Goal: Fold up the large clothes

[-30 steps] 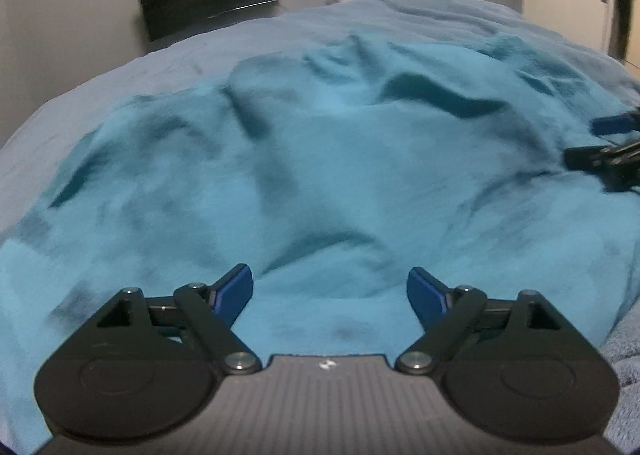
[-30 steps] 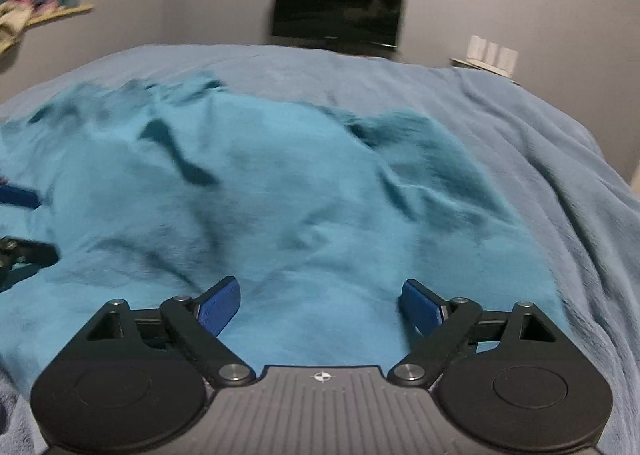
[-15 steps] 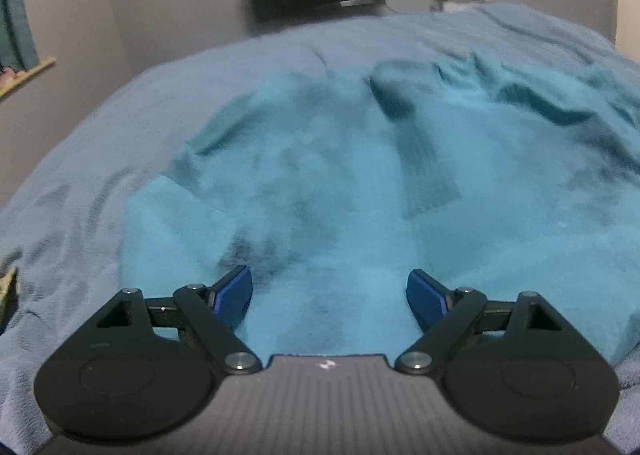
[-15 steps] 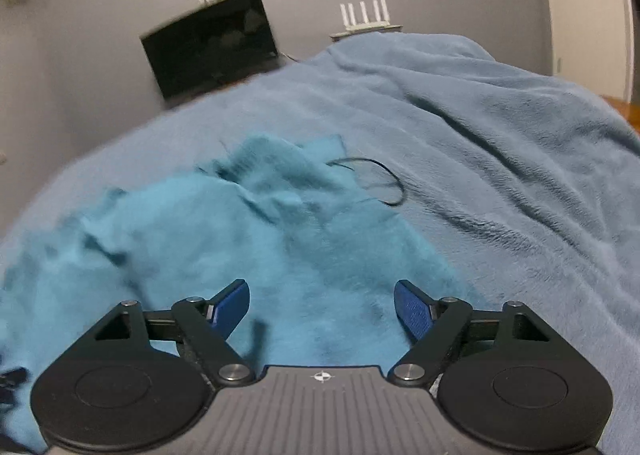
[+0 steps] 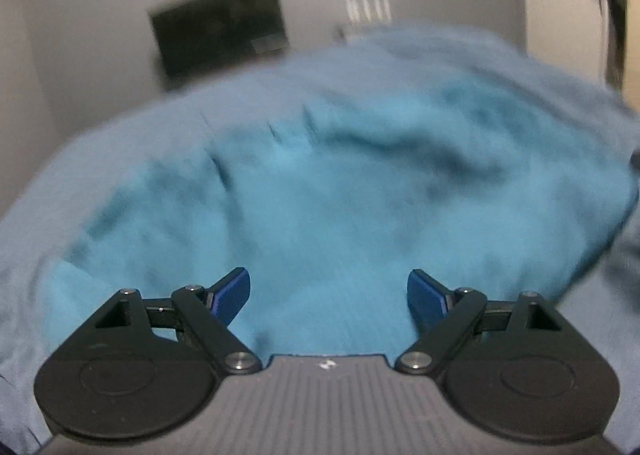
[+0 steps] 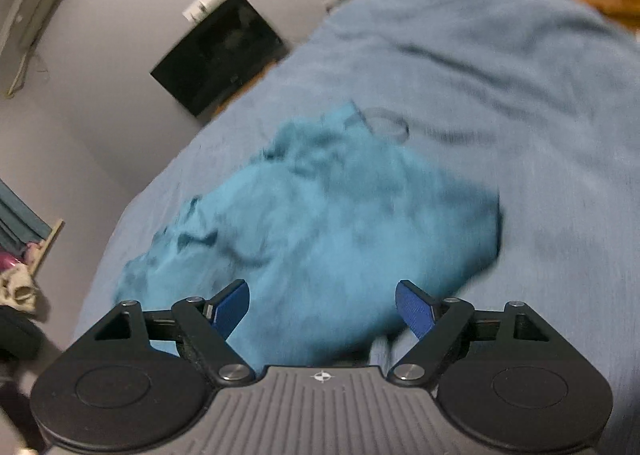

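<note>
Garment (image 5: 320, 207), a teal knit piece, lies rumpled across the middle of the bed (image 5: 120, 143), spread over the paler blue blanket (image 6: 520, 95). Both views are smeared with motion, so fine detail is lost. From the left view it fills most of the bed's width; from the right view its far end tapers toward the head of the bed, where a thin dark cord loop (image 6: 386, 123) sits just off its edge. I'd judge its long axis runs from the near edge of the bed up toward that far end, though what is collar and what is hem I cannot tell.

Left tool (image 5: 328, 295) stands wide open over the near part of the cloth, nothing between its blue pads (image 5: 230, 293). Right tool (image 6: 322, 305) is wide open too, after narrowing a touch in the last moment, and it grips nothing; cloth shows beyond its gap, not in it.

How will it handle? Soft, limp, light by the look of it, with deep wrinkles that suggest it bunches and drags on the fuzzy blanket. Best to pinch it at an outer edge or corner, one tool at each, and lift so it hangs flat.
</note>
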Motion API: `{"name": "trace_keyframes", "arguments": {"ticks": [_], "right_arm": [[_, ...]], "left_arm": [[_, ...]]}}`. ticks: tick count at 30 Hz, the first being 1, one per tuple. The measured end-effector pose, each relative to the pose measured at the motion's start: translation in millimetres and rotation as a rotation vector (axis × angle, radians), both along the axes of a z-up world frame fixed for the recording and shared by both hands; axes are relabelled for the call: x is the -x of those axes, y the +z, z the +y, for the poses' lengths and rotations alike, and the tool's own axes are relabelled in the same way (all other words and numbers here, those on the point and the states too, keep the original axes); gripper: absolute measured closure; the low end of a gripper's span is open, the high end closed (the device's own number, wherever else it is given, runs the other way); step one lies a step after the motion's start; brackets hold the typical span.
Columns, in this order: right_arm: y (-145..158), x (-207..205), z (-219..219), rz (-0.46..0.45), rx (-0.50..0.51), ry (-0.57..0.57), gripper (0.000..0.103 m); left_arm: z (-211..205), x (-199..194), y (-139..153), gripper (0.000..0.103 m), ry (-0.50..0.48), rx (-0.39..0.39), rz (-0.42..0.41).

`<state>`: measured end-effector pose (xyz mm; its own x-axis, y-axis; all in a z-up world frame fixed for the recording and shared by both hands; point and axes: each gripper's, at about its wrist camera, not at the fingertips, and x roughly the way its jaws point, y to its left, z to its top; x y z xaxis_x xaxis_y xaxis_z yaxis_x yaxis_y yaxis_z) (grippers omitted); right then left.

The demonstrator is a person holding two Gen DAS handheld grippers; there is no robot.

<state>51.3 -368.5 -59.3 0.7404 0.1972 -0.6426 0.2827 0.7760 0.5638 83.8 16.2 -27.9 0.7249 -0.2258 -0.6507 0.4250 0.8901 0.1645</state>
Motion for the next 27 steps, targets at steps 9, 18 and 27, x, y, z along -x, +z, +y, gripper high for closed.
{"name": "trace_keyframes", "arguments": {"ticks": [9,18,27], "right_arm": [[-46.4,-27.1,-5.8,0.186,-0.111,-0.086,0.020],[-56.7,-34.7,-10.8,-0.024,-0.158,-0.224,0.026],[-77.6,-53.2,-22.3,-0.099,-0.246,-0.353,0.032]], "left_arm": [[17.7,-32.5,-35.5,0.015,0.065,0.055,0.221],[15.4,-29.4,-32.4,0.015,0.058,0.036,0.211],[10.6,-18.3,-12.7,0.014,0.033,0.044,-0.029]]}}
